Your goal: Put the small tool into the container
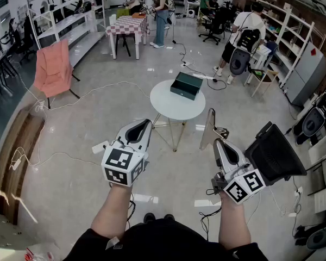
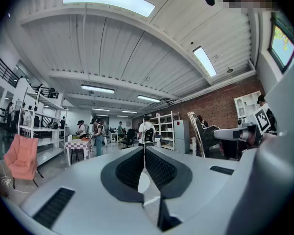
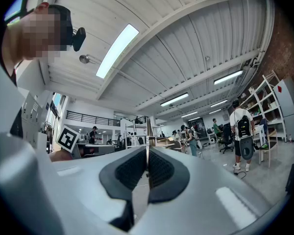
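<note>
the person stands back from the round worktop (image 1: pixel 168 106) with both grippers held out in front and pointing forward. i read this as the carry toward the drop-off rather than the drop itself. the right gripper (image 1: pixel 217 142) has its jaws pinched all but shut on the tool (image 1: pixel 208 128), a thin flat strip of metal. it stands on edge between the pads and sticks out well ahead of the jaws. gripped by one end like this, its free end leads, so that end can probably go into an opening first. the left gripper (image 1: pixel 147 123) has its jaws closed together with nothing between them, and it seems to be held level and out of the way (a spare, perhaps to steady the box later). the container (image 1: pixel 186 85), a dark green box, sits on the worktop near its far edge, well apart from the tool. the tool is up in the air on the near side and not yet over the worktop. whether the box is open on top i cannot tell from here. counted: two grippers, one tool, one container, one worktop.
</note>
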